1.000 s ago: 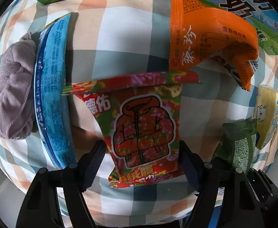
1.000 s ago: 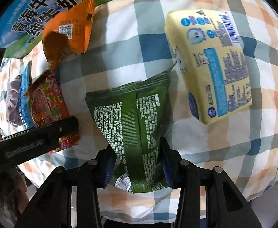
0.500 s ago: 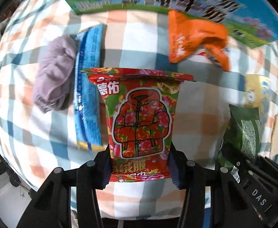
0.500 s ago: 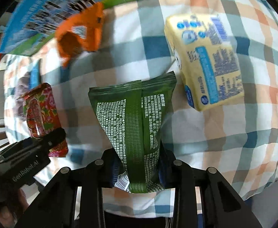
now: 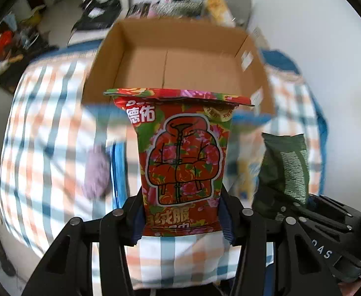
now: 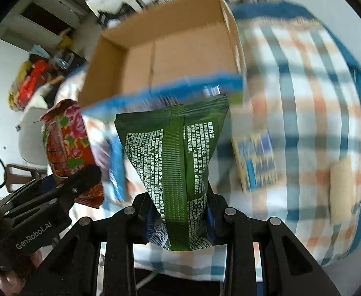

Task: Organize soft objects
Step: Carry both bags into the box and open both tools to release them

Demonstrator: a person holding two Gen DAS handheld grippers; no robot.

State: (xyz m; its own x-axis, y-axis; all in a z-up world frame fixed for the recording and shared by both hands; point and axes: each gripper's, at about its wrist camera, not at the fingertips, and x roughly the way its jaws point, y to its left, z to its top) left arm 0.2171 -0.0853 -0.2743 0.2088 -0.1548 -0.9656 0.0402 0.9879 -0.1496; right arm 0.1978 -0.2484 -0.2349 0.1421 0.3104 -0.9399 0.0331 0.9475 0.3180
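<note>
My left gripper is shut on a red flowered packet and holds it upright, lifted off the checked cloth. My right gripper is shut on a green packet, also lifted. Each packet shows in the other view: the green one at the right, the red one at the left. An open, empty cardboard box stands behind the packets; it also shows in the right wrist view.
On the checked cloth lie a purple cloth bundle, a blue packet and a yellow packet, all blurred. Chairs and clutter stand on the floor beyond the box.
Both grippers have lifted their packets off the cloth and tilted up, so the open cardboard box and the room behind now show. The orange packet has left the view.
</note>
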